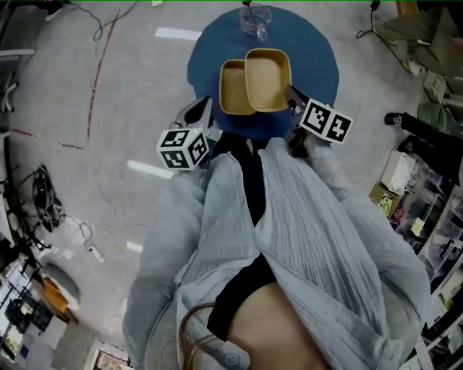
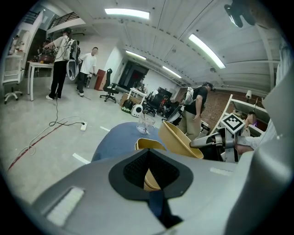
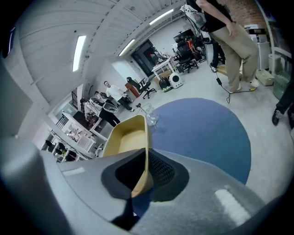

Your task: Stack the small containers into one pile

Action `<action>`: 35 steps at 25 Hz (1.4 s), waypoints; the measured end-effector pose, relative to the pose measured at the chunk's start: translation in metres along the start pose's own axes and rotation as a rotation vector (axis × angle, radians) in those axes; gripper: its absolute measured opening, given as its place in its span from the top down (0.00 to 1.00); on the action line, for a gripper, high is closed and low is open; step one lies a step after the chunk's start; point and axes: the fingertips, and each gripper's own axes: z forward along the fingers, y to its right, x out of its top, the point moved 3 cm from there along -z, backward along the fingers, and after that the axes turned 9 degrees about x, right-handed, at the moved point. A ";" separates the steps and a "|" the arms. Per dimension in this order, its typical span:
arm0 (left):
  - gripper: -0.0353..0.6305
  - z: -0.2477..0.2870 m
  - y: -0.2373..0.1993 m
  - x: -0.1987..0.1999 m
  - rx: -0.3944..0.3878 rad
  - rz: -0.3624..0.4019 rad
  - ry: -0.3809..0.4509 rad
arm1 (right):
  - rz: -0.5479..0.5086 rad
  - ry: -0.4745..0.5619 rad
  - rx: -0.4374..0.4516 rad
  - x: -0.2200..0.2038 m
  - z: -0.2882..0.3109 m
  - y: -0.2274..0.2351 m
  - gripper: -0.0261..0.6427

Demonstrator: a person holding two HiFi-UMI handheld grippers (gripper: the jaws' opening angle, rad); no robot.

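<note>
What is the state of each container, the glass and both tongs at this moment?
left container: level, held at its rim.
right container: tilted, partly over the left one.
glass: upright.
left tongs: shut on left container.
right tongs: shut on right container.

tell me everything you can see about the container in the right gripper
The right container is a shallow tan rounded-rectangle tub, plastic-looking, matte and empty. The right hand-held gripper pinches its near rim wall. It hangs tilted above the blue round table, its left edge overlapping the second container, held by the left hand-held gripper.
</note>
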 end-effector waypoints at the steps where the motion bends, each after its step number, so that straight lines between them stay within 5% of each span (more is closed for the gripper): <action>1: 0.92 -0.002 -0.005 0.001 -0.003 0.004 -0.001 | 0.014 0.000 0.002 -0.007 0.005 -0.005 0.93; 13: 0.92 -0.023 -0.067 0.001 -0.003 0.019 -0.025 | 0.137 0.041 -0.059 -0.059 0.044 -0.022 0.93; 28: 0.92 -0.027 -0.082 -0.013 -0.019 -0.003 -0.055 | -0.029 0.021 -0.183 -0.068 0.055 -0.018 0.92; 35: 0.92 -0.019 -0.076 -0.006 -0.042 0.018 -0.049 | -0.131 0.009 -0.202 -0.064 0.056 -0.018 0.53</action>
